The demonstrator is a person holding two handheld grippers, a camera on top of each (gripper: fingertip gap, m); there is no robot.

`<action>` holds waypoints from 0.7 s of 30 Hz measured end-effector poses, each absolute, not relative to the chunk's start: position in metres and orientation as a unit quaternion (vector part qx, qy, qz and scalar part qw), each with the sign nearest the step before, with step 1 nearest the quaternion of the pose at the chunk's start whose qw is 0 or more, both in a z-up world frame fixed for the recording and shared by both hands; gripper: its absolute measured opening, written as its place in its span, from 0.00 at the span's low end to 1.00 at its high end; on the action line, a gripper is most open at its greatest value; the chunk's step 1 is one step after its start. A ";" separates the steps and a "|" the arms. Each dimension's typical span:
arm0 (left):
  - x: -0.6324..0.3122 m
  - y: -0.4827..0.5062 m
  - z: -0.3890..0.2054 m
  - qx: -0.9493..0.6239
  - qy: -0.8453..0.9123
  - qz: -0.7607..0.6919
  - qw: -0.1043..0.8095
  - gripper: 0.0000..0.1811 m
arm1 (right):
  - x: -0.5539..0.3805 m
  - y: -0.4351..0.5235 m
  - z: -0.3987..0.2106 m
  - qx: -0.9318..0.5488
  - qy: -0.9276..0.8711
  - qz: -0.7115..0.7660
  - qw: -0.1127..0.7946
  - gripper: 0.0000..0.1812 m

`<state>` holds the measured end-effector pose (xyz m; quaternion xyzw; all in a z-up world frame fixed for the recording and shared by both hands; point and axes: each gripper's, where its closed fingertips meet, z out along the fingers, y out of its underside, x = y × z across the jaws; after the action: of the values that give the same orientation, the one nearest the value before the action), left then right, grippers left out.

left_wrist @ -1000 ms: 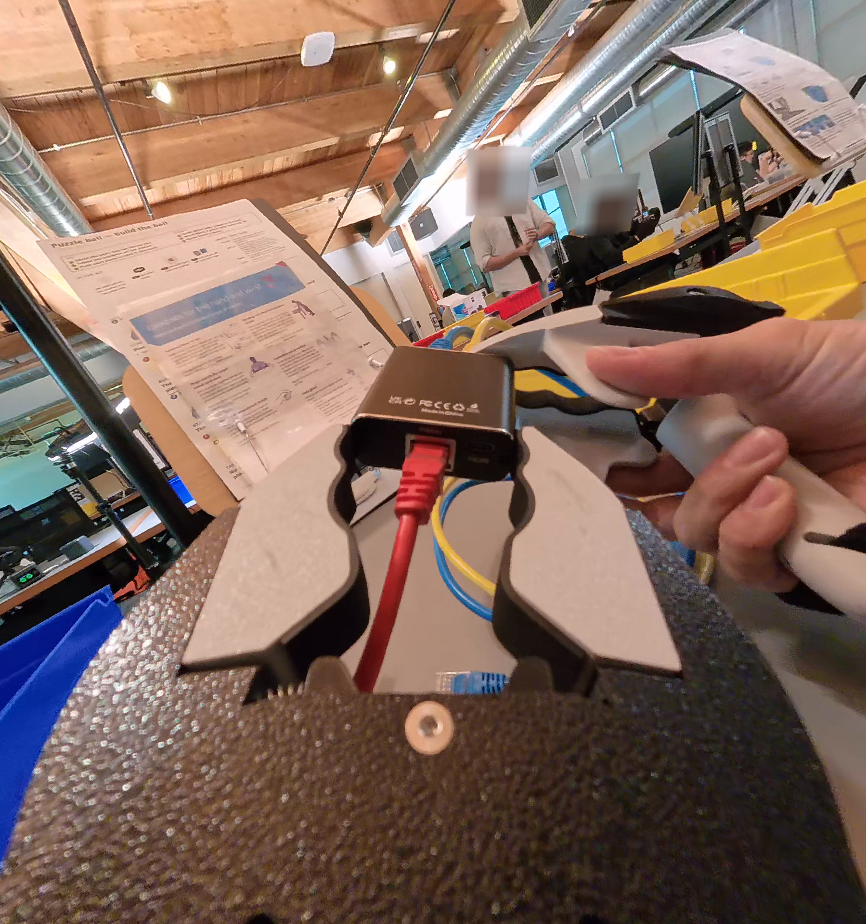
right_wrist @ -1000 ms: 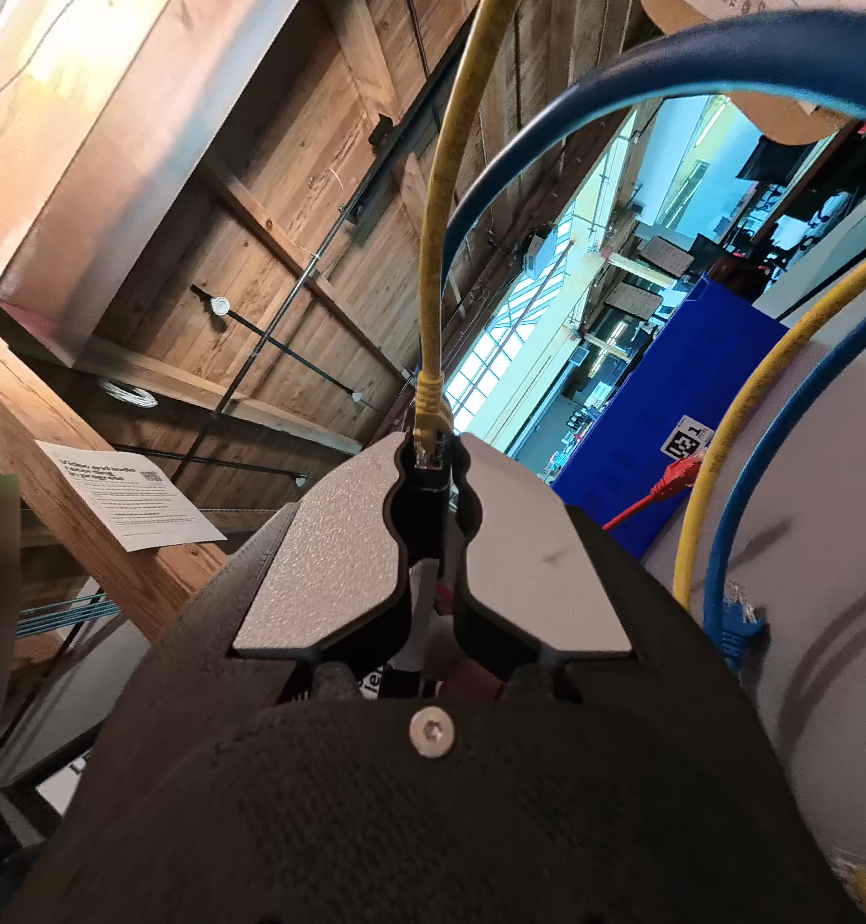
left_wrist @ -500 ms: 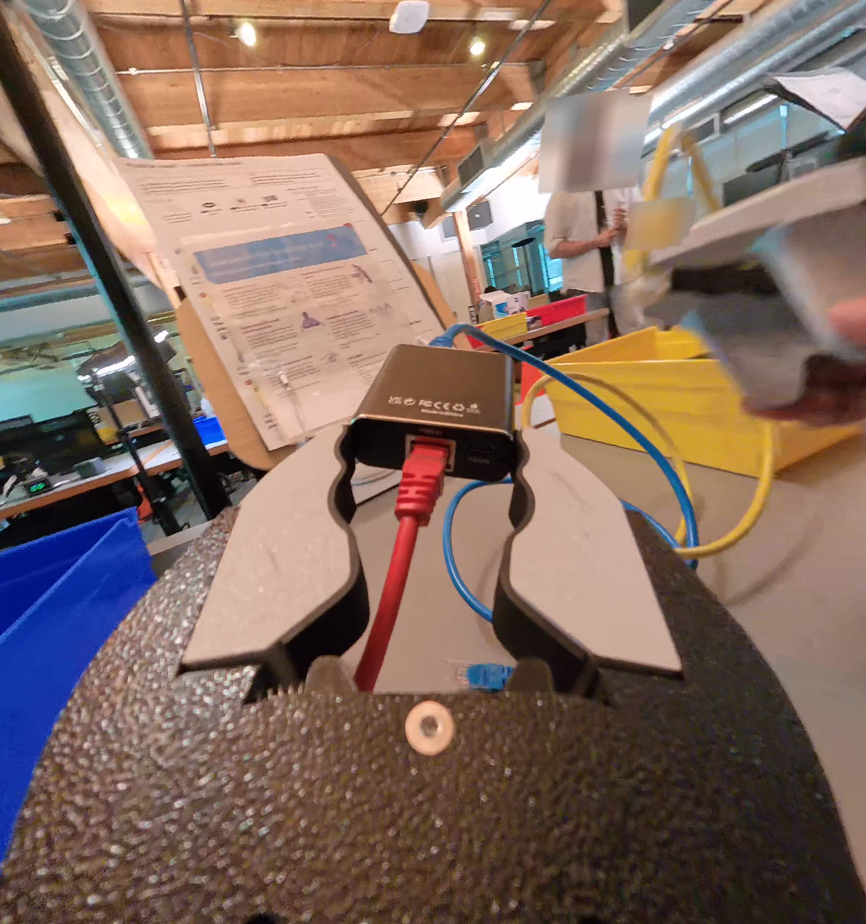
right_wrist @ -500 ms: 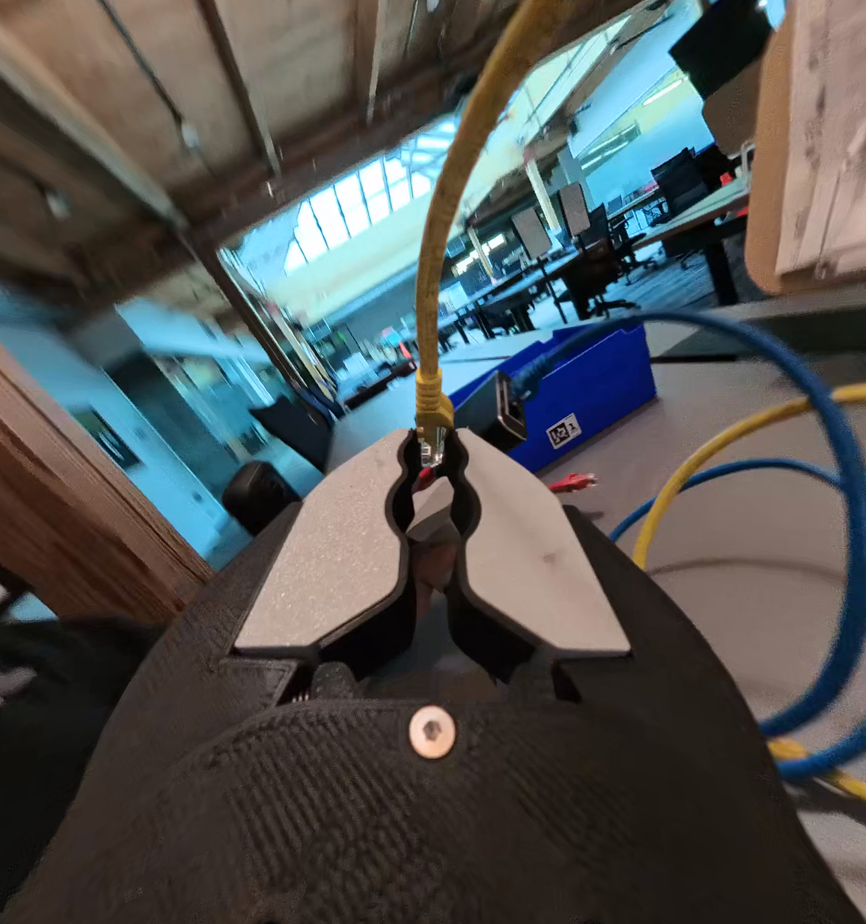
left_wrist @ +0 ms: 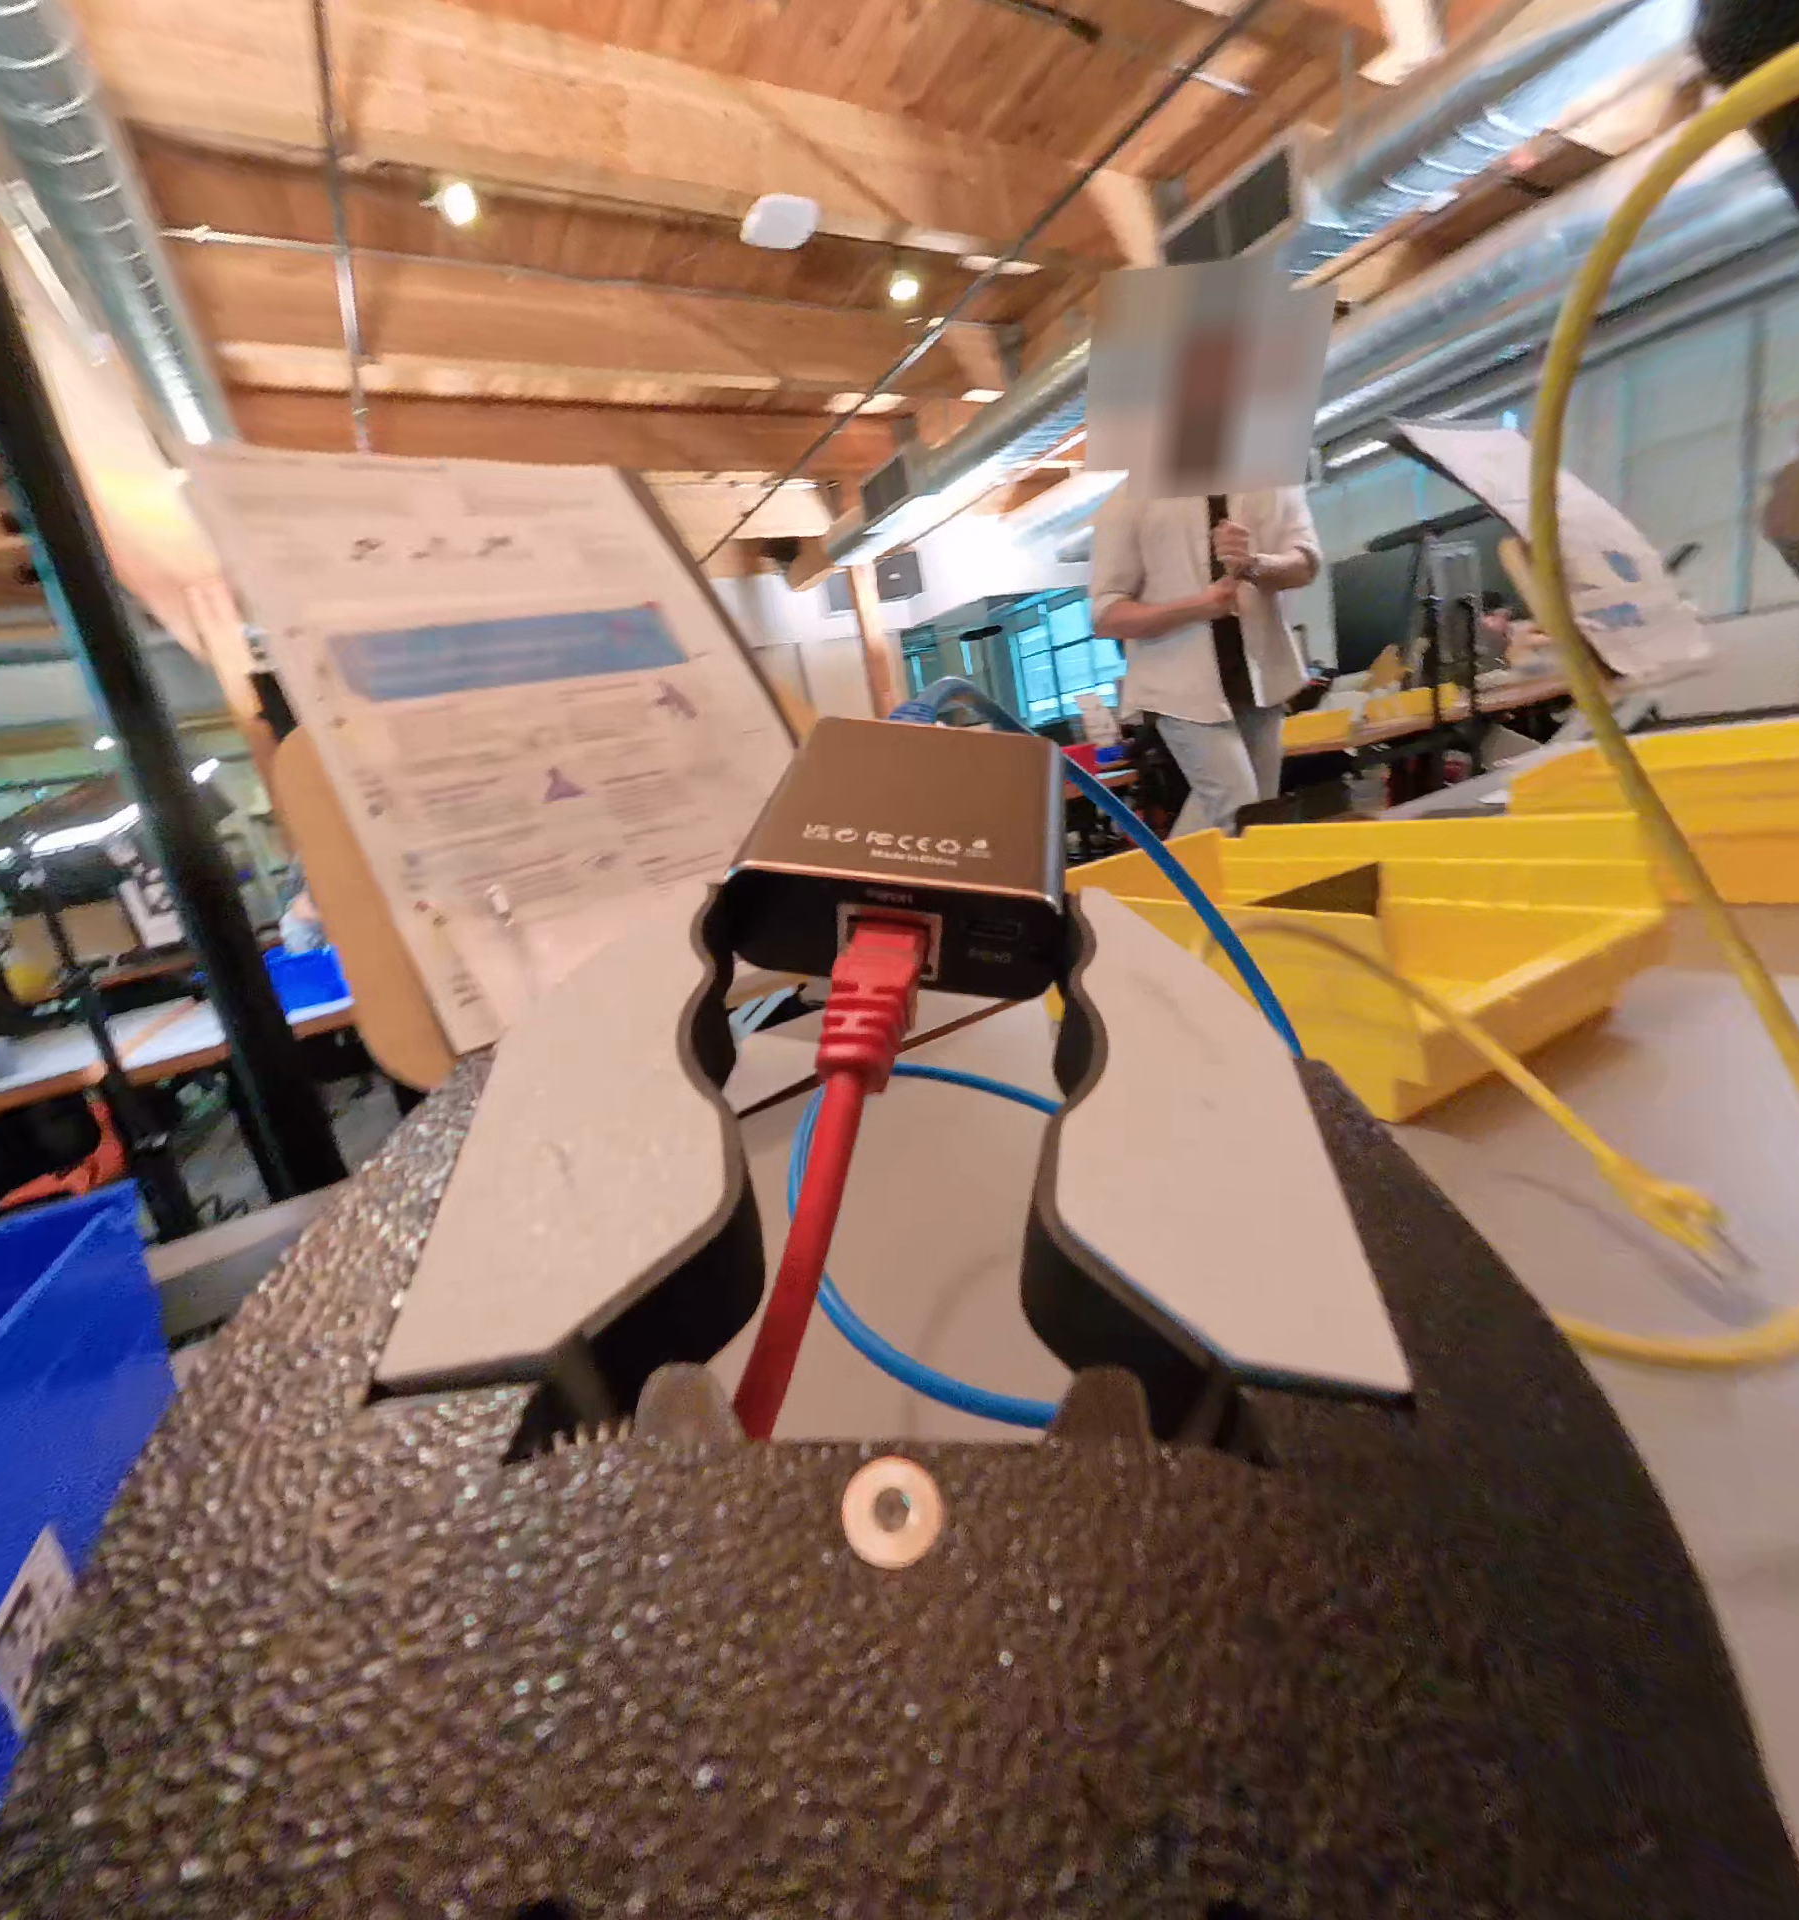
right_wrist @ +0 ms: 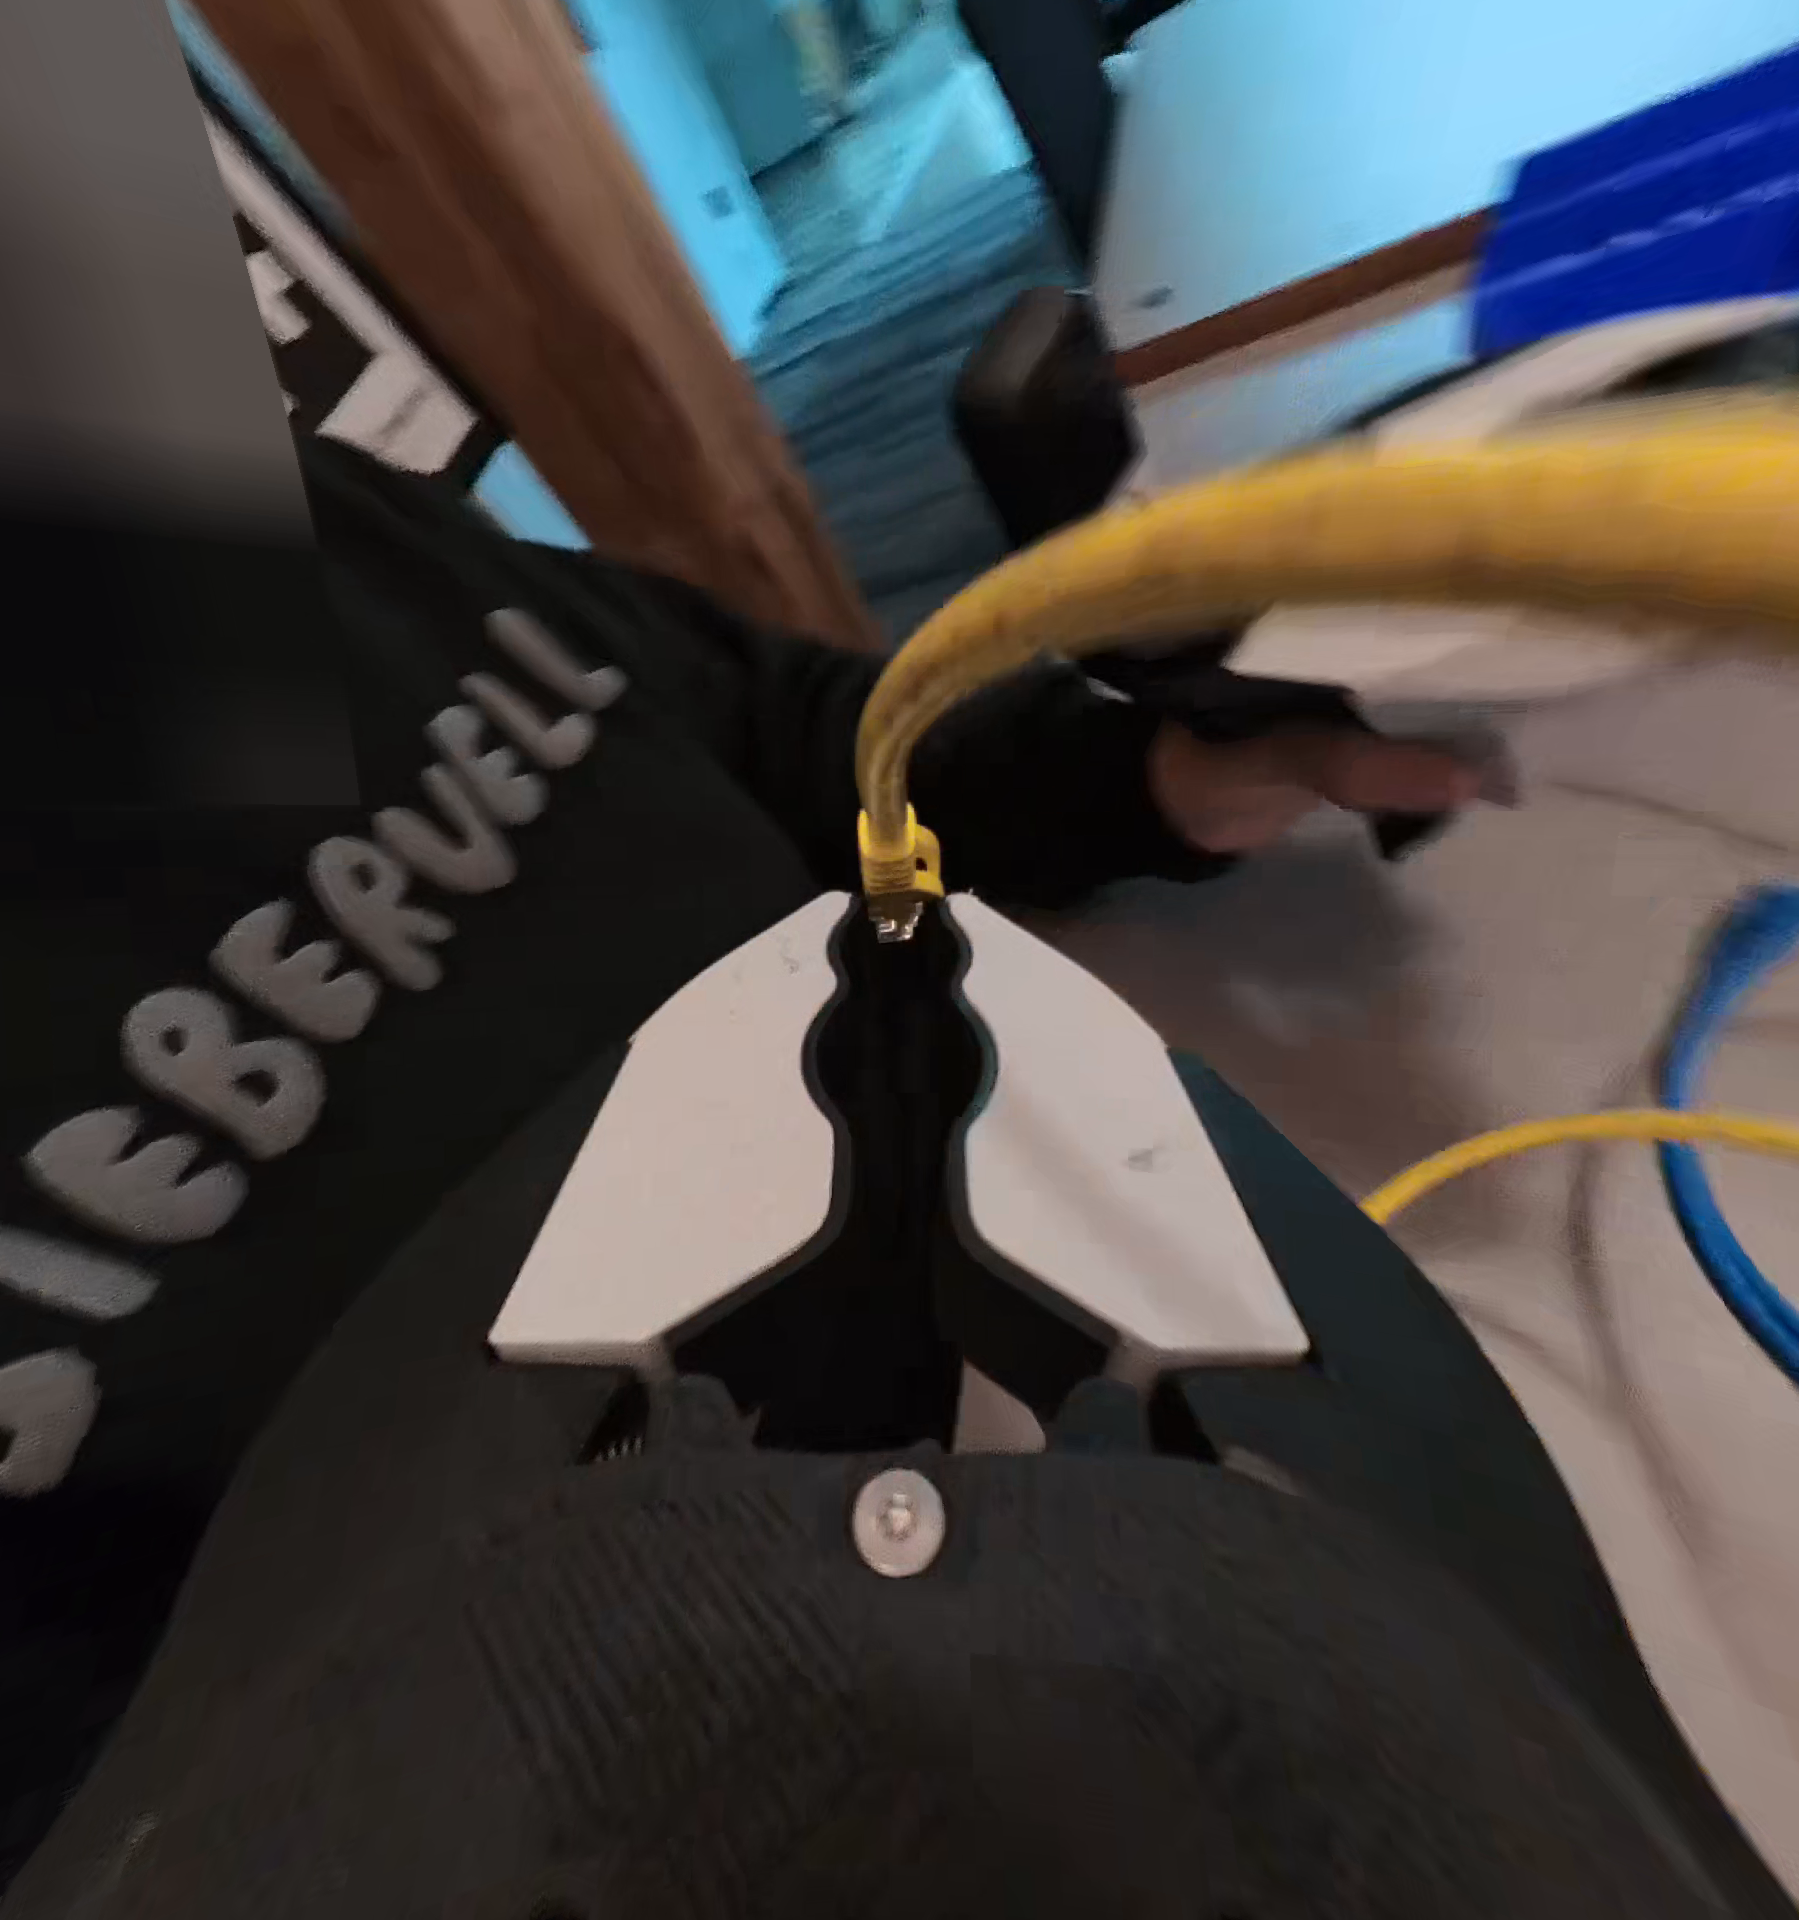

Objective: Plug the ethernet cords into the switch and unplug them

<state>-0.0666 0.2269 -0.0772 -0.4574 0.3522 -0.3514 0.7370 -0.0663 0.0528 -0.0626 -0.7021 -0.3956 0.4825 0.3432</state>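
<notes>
Left gripper (left_wrist: 890,940) still clamps switch (left_wrist: 905,831), red cord (left_wrist: 822,1164) in; right gripper (right_wrist: 900,914) w/ yellow plug (right_wrist: 897,857) has swung toward torso.

Left gripper (left_wrist: 890,940): two flat pale-grey fingers (left_wrist: 583,1174) with wavy black inner edges, mounted on a black pebbled, glittery housing bearing one silver washer-screw (left_wrist: 892,1525) at 6 o'clock of the finger gap. Right gripper (right_wrist: 900,914): matching grey fingers (right_wrist: 708,1174) on a black ribbed printed housing with a silver screw (right_wrist: 897,1525). At 9 o'clock, the person's black garment (right_wrist: 251,831) with grey lettering; a black fingerless glove (right_wrist: 1040,769).
</notes>
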 end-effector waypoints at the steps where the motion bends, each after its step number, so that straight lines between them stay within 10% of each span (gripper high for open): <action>1: -0.061 0.219 -0.076 -0.448 0.367 -0.351 0.736 0.32 | -0.074 0.048 -0.057 -0.686 -0.410 0.495 0.342 0.06; 14: -0.050 0.237 -0.110 -0.540 0.299 -0.481 0.623 0.33 | -0.047 0.065 -0.009 -0.634 -0.566 0.418 0.320 0.04; 21: -0.065 0.267 -0.131 -0.596 0.261 -0.442 0.618 0.33 | -0.006 0.045 -0.058 -0.686 -0.672 0.260 0.104 0.04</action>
<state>-0.0652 0.2673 -0.1307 -0.5956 0.2610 -0.4421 0.6178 -0.0062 0.0451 -0.0576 -0.6856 -0.6719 0.2601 0.1038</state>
